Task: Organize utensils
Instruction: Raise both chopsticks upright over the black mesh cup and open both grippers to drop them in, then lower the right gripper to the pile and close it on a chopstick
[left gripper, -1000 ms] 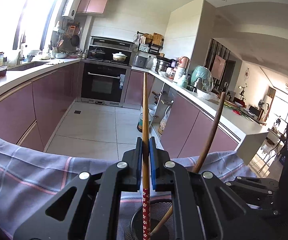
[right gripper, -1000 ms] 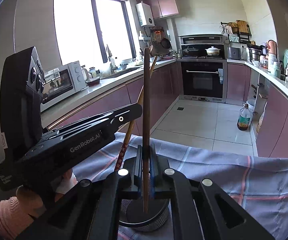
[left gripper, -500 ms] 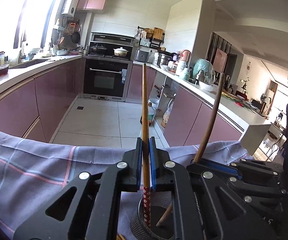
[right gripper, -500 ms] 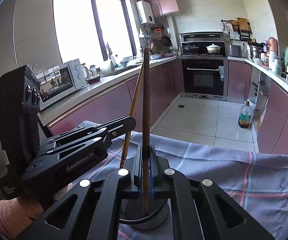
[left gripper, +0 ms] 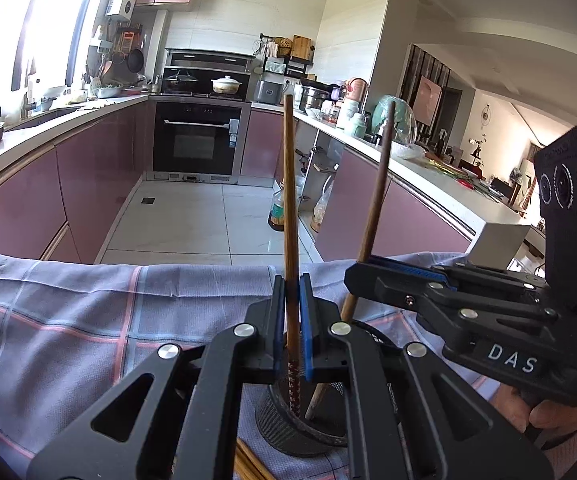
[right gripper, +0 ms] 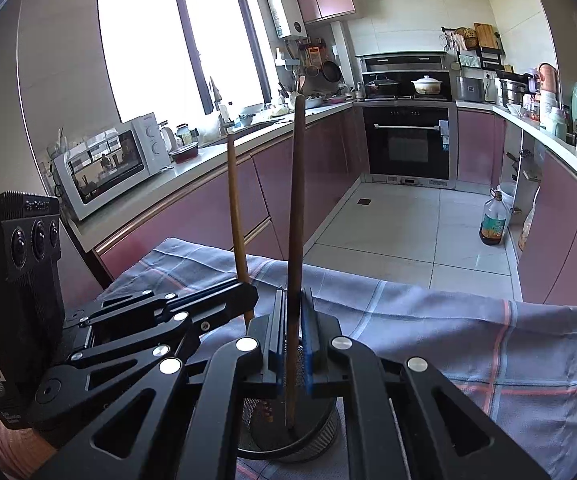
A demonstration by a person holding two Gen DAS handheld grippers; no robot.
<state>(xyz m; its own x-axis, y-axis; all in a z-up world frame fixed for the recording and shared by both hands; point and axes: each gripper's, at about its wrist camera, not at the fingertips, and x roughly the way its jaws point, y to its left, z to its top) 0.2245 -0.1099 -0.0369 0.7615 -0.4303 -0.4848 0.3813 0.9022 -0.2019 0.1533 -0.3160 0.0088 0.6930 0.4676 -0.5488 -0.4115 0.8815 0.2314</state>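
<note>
Your left gripper is clamped on a patterned chopstick, its blue pads pressed to either side of the shaft. That chopstick stands close to upright, long axis vertical, with its plain wooden end pointing at the ceiling and its dotted red lower end down inside the black mesh utensil cup. Your right gripper pinches a second, darker chopstick in the same manner; it too runs nearly vertical, leaning slightly, with its lower tip resting on the floor of the cup.

In the left wrist view the dark chopstick slants up and to the right out of the cup, passing behind the right gripper, which reaches in from the right of the cup. Only this view shows the dotted pattern clearly, and a few more wooden chopsticks lying flat on the cloth just in front of the cup.

The right wrist view shows the left gripper coming in from the left of the cup, with the patterned chopstick rising above it. Only here do you see the dark chopstick's tip meeting the cup's floor.

The cup stands on a grey-blue checked cloth.
</note>
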